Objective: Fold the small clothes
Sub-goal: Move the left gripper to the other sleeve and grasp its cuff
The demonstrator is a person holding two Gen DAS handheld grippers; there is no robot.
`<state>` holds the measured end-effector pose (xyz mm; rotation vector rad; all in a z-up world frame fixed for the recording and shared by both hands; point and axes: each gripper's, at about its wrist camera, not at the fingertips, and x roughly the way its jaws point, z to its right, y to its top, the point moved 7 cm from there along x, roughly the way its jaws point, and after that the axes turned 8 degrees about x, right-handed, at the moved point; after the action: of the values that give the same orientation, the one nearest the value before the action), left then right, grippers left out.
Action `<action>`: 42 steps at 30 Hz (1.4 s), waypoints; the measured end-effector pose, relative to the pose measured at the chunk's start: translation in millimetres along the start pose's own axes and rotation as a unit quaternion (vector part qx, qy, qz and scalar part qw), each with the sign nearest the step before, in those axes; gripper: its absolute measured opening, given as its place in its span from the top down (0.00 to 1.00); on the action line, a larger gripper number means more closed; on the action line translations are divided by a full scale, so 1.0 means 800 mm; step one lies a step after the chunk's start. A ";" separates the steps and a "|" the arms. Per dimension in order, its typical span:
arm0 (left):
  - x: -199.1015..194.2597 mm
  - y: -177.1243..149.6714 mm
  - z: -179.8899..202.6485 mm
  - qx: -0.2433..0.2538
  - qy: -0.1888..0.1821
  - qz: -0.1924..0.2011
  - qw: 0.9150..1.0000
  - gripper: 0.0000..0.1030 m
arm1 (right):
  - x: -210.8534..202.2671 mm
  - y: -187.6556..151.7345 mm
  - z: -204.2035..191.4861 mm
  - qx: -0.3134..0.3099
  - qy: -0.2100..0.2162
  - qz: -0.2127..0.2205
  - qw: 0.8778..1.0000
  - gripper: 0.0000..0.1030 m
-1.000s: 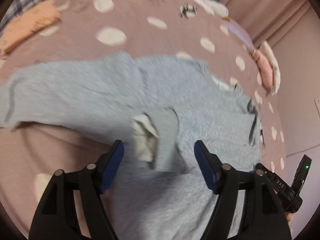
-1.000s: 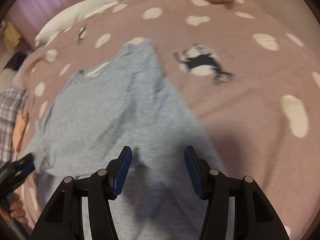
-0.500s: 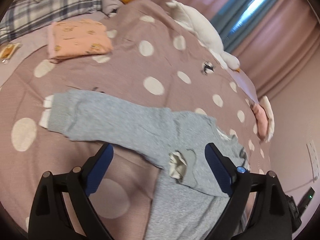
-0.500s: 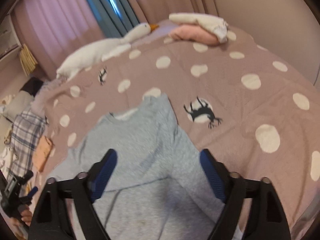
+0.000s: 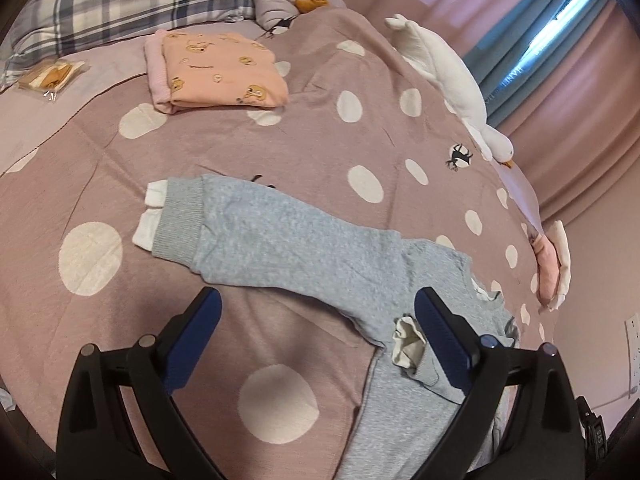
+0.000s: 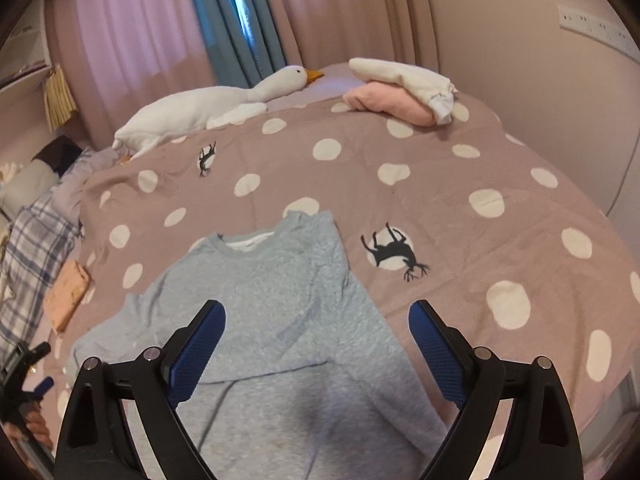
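sweater (image 6: 276,300), goose plush (image 6: 208,106) beyond, folded pink clothes (image 5: 216,72)

Bare bedspread (image 6: 460,208) right of sweatshirt (image 6: 280,300), goose (image 6: 200,108) beyond

Grey sweatshirt (image 6: 280,320): hem runs off the near edge, between the gripper arms. Folded-in cuff (image 5: 408,340) partly hidden behind a blue pad. Plaid pillow (image 5: 120,0) cut off at far left.

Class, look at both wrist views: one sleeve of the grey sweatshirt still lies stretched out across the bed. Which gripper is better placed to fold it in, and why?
Probably the left gripper. The outstretched sleeve lies just ahead of its opening jaws. The right gripper, also opening and empty, faces the sweatshirt body and collar instead.
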<state>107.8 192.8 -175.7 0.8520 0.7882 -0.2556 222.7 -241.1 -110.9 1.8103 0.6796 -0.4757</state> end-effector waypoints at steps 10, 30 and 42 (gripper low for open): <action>0.015 -0.002 -0.046 -0.054 0.009 -0.013 0.998 0.05 | -0.003 -0.011 -0.025 -0.033 0.004 0.000 0.999 0.10; 0.056 -0.016 -0.090 -0.142 -0.042 -0.052 0.988 0.05 | 0.001 -0.026 -0.042 -0.046 0.002 -0.013 0.999 0.10; 0.070 -0.009 -0.110 -0.192 -0.073 -0.033 0.978 0.06 | 0.005 -0.029 -0.047 -0.050 -0.005 -0.018 0.999 0.10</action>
<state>97.9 259.9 -255.1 0.4382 0.6987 -0.2137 210.1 -198.7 -117.7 1.7044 0.7172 -0.4660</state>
